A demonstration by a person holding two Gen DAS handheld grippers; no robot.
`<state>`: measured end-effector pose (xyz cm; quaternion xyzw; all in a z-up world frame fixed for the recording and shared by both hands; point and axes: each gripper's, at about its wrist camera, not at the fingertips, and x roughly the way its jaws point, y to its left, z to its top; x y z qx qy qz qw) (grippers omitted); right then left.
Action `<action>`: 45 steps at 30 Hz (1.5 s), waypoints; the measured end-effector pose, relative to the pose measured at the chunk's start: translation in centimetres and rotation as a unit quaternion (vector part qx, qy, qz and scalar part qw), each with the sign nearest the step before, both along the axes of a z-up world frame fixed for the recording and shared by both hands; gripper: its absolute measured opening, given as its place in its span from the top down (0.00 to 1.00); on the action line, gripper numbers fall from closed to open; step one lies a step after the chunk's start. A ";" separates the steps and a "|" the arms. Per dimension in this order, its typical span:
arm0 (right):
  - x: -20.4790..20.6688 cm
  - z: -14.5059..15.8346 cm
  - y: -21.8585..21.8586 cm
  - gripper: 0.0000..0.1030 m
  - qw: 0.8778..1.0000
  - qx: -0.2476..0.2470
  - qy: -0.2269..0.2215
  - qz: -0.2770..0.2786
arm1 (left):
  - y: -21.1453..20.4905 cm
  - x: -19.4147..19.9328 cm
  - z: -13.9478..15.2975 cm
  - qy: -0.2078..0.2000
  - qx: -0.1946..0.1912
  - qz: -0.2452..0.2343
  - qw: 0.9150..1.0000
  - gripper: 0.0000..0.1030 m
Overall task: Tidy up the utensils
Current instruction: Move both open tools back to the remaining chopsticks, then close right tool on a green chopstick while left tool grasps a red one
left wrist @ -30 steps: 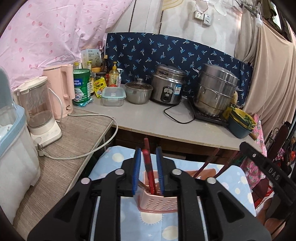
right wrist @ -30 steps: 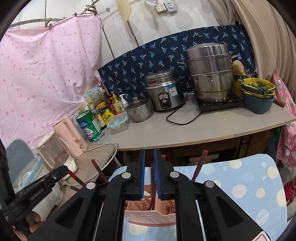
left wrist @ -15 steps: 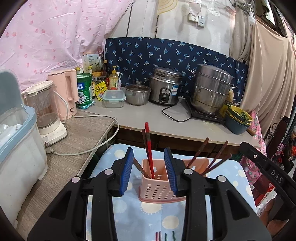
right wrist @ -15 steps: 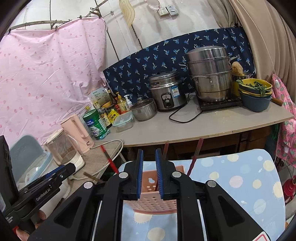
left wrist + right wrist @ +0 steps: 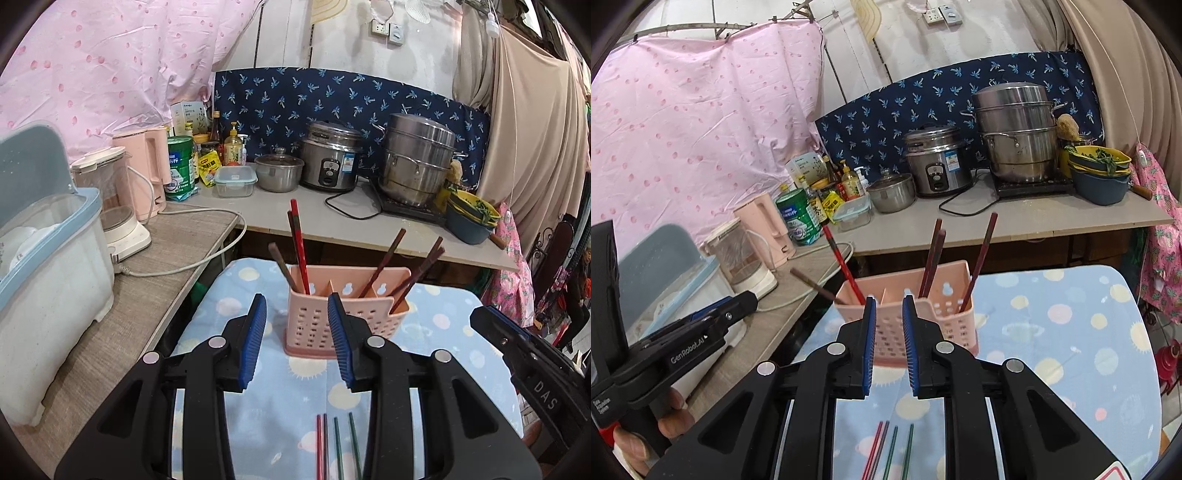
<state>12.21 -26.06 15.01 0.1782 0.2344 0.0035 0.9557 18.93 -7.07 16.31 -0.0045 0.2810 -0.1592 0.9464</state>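
A pink perforated caddy point(image 5: 310, 325) point(image 5: 955, 319) stands on a blue patterned cloth point(image 5: 443, 350). Red chopsticks point(image 5: 298, 243) lean in its left compartment and brown chopsticks point(image 5: 417, 266) in its right. A red pair point(image 5: 320, 443) and a green pair point(image 5: 346, 443) lie loose on the cloth in front of the caddy, below my fingers. My left gripper point(image 5: 298, 343) is open and empty, short of the caddy's left half. My right gripper point(image 5: 889, 343) stands before the caddy's front wall, pads a narrow gap apart with nothing between them.
Behind the cloth-covered table runs a counter with a rice cooker point(image 5: 330, 158), a stacked steel pot point(image 5: 417, 162), a small lidded pot point(image 5: 279, 171) and stacked bowls point(image 5: 469, 218). On the left stand a pink kettle point(image 5: 147, 166), a blender point(image 5: 114, 206) and a blue-lidded box point(image 5: 44, 258).
My left jaws have opened and let go of the red chopsticks in the caddy. Both grippers have drawn back from the caddy, and the loose chopsticks on the cloth have come into view.
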 end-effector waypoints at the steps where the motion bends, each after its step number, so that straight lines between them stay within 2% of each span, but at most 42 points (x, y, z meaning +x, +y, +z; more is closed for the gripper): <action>1: -0.5 -0.3 0.2 0.85 1.000 0.001 0.002 0.001 | 0.0 -0.3 -0.1 0.001 0.003 0.000 1.000 0.68; 19: -5.6 -4.6 2.7 0.85 0.999 -0.010 0.046 0.009 | 1.8 -5.4 -6.1 0.056 0.040 0.004 0.998 0.68; 29: -9.4 -11.2 5.4 0.85 0.992 -0.038 0.119 0.028 | 2.9 -7.8 -12.0 0.114 0.065 -0.001 0.991 0.68; 34: -11.1 -14.5 6.0 0.85 0.987 -0.029 0.153 0.034 | 3.3 -9.1 -14.8 0.140 0.075 -0.005 0.987 0.68; 45: -13.0 -17.3 7.7 0.84 0.981 -0.029 0.184 0.046 | 3.4 -11.1 -17.2 0.164 0.084 -0.017 0.983 0.68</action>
